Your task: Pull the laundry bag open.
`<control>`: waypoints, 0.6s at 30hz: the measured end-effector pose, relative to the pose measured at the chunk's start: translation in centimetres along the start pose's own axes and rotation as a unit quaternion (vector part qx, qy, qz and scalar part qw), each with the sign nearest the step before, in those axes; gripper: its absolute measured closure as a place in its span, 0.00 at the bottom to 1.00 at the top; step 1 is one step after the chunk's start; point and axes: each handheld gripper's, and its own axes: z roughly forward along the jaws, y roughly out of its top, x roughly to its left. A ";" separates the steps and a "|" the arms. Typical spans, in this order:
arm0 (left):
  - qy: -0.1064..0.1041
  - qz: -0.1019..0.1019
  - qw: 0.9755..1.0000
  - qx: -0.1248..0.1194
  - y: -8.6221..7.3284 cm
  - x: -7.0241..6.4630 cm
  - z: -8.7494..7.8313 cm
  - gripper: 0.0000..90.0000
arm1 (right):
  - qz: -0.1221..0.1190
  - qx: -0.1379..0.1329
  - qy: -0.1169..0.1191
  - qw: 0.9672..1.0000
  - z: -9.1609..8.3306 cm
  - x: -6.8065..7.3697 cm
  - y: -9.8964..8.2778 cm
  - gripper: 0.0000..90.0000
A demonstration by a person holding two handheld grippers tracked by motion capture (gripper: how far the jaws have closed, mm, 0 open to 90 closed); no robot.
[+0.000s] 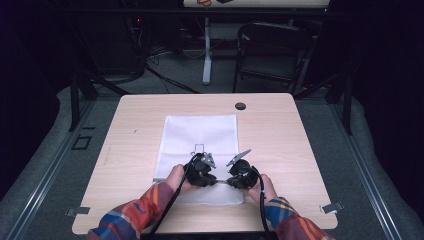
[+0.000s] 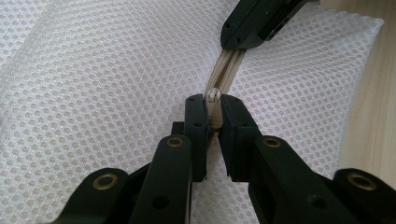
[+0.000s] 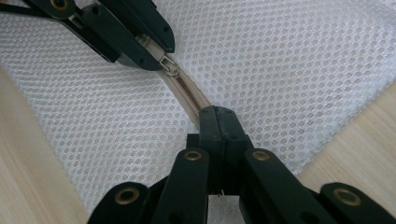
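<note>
A white mesh bag (image 1: 200,132) lies flat on the wooden table (image 1: 280,145), with a beige zipper (image 2: 227,74) along its near edge. In the left gripper view my left gripper (image 2: 214,101) is shut on the zipper pull (image 2: 214,99). My right gripper (image 3: 217,112) is shut on the zipper tape (image 3: 189,95), a short way along from the slider (image 3: 170,69). From above, the left gripper (image 1: 207,177) and the right gripper (image 1: 233,179) face each other over the bag's near edge, tips close together. Each gripper view shows the other gripper at the top.
A black round grommet (image 1: 240,106) sits in the table near its far edge. Metal clips (image 1: 332,207) stick out at the front corners. Beyond the table stand a dark folding chair (image 1: 272,50) and a white table leg (image 1: 207,50). Bare wood lies on both sides of the bag.
</note>
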 end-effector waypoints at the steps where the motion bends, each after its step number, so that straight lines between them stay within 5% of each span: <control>1: -0.001 -0.002 1.000 0.000 0.0 0.0 0.0 0.91 | -0.001 0.000 0.000 1.000 0.0 0.0 0.0 1.00; 18: 0.001 -0.011 1.000 0.006 -1.3 0.3 -1.2 0.91 | -0.009 0.016 -0.003 1.000 -0.3 -0.2 0.0 1.00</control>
